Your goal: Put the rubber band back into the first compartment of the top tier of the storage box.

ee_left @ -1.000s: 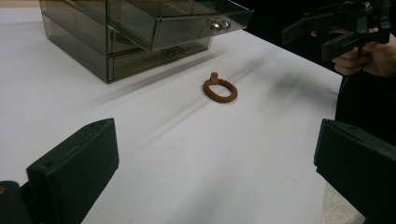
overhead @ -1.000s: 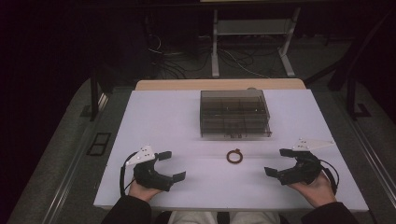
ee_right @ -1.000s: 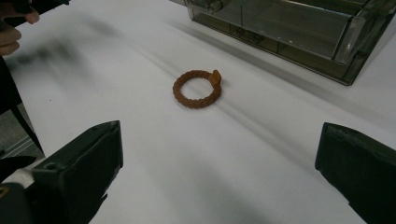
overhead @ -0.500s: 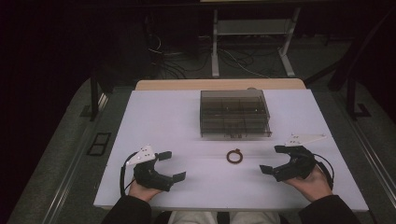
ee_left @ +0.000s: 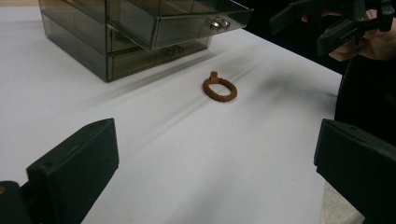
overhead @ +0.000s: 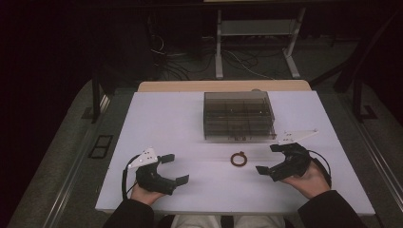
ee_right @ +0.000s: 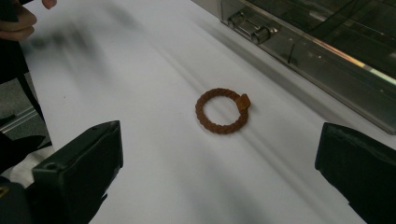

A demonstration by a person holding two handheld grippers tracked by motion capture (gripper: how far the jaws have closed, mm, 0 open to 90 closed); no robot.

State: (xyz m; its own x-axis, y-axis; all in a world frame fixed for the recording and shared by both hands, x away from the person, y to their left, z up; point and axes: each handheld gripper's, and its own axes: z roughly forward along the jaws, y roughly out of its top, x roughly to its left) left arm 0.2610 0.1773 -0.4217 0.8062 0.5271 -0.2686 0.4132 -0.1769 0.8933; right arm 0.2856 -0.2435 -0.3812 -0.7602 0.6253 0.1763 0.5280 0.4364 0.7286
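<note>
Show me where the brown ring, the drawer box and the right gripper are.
brown ring point(ee_right: 221, 111), right gripper view, on its braided band.
drawer box point(overhead: 239, 115), high view, on its smoked top panel.
right gripper point(overhead: 273, 159), high view, midway between its open jaws.

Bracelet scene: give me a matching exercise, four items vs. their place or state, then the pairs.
Items:
1. brown bracelet
2. drawer box
3. left gripper
4. right gripper

Places or states:
A. smoky see-through, at the table's far middle
B. open, just right of the bracelet
C. open, near the table's front left
D. flat on the white table, in front of the box

Pairs: 1-D, 2-A, 3-C, 4-B
</note>
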